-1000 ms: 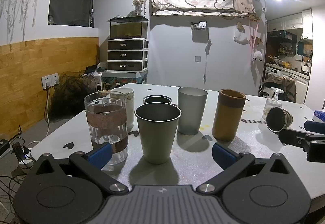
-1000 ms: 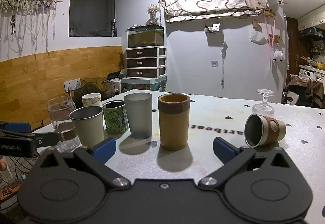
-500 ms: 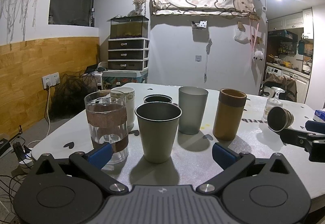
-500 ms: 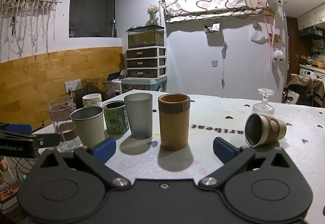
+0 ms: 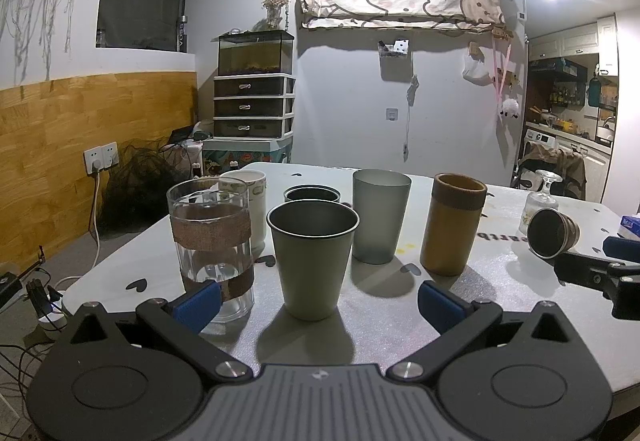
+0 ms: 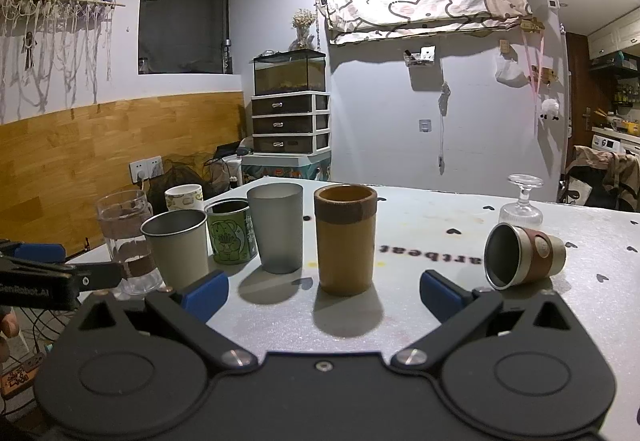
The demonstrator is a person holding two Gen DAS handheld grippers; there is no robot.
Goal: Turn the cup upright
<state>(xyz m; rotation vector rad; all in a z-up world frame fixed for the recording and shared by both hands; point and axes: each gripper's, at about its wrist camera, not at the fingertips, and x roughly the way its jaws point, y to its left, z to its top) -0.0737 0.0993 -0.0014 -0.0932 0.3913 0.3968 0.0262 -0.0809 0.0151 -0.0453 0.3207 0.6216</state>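
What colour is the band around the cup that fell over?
Reddish-brown, wrapped round the tipped-over metal cup; the right wrist view shows it best.

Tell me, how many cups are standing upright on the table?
6: a clear glass far left, a white mug behind it, a metal cup, a green cup, a grey tumbler and a brown cup. Others may hide behind them.
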